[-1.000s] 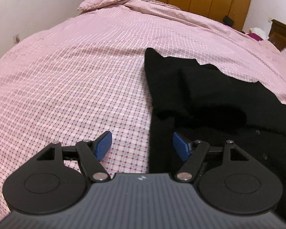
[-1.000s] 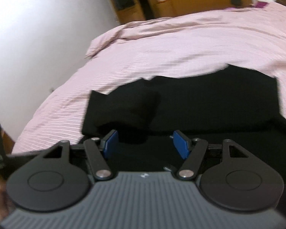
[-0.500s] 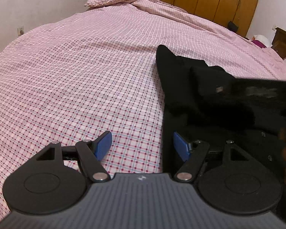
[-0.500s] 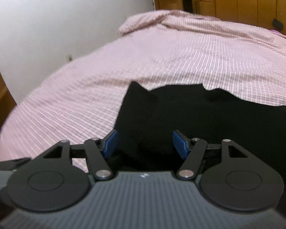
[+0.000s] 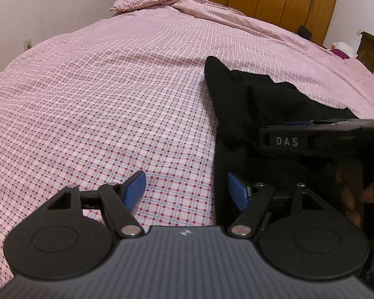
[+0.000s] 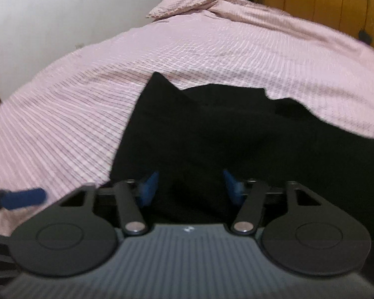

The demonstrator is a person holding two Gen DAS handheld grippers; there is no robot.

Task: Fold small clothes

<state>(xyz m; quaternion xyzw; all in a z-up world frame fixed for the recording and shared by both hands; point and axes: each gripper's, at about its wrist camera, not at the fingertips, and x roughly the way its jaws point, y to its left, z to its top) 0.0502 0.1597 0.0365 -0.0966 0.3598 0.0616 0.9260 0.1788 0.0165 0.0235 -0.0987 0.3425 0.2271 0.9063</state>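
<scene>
Two grippers worked: my right gripper had just been closing over the black garment, seemingly not pinching yet; my left gripper stood open at its left edge.

A home bedroom: a bed under a pink checked cover, a pillow at its far edge, wooden wardrobes behind.

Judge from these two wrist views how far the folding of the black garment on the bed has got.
Done: one part of the black garment already lies doubled over itself. In hand: the right gripper, jaws just closing, has dark cloth between them, a grip unconfirmed; the left gripper waits open astride the garment's edge. Left: the remaining folds; it still sprawls across the checked bedspread.
</scene>
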